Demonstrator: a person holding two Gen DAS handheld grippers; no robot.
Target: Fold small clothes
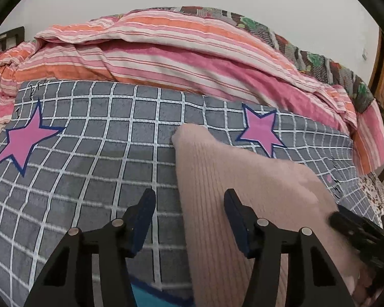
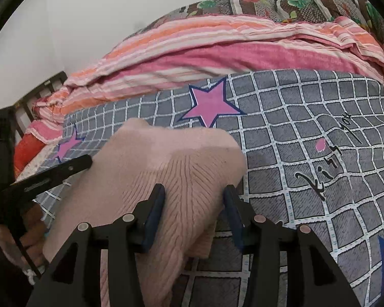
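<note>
Between your right gripper's [image 2: 194, 199] spread jaws lies the pink knit garment [image 2: 181, 174], flat on the bed's checked blanket [image 2: 307, 153]; your left gripper [image 1: 189, 204], also apart, straddles its edge, ready to fold.

Bed carries grey checked blanket [image 1: 94, 158] with pink stars; pink knit garment [image 1: 225, 179] lies on it; striped quilt [image 1: 166, 51] bunched along far edge.

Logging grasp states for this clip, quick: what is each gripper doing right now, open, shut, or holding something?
Left gripper: open, holding nothing; the pink knit garment's edge lies between its fingers.
Right gripper: open, fingers either side of a raised fold of the garment, not clamped.
</note>
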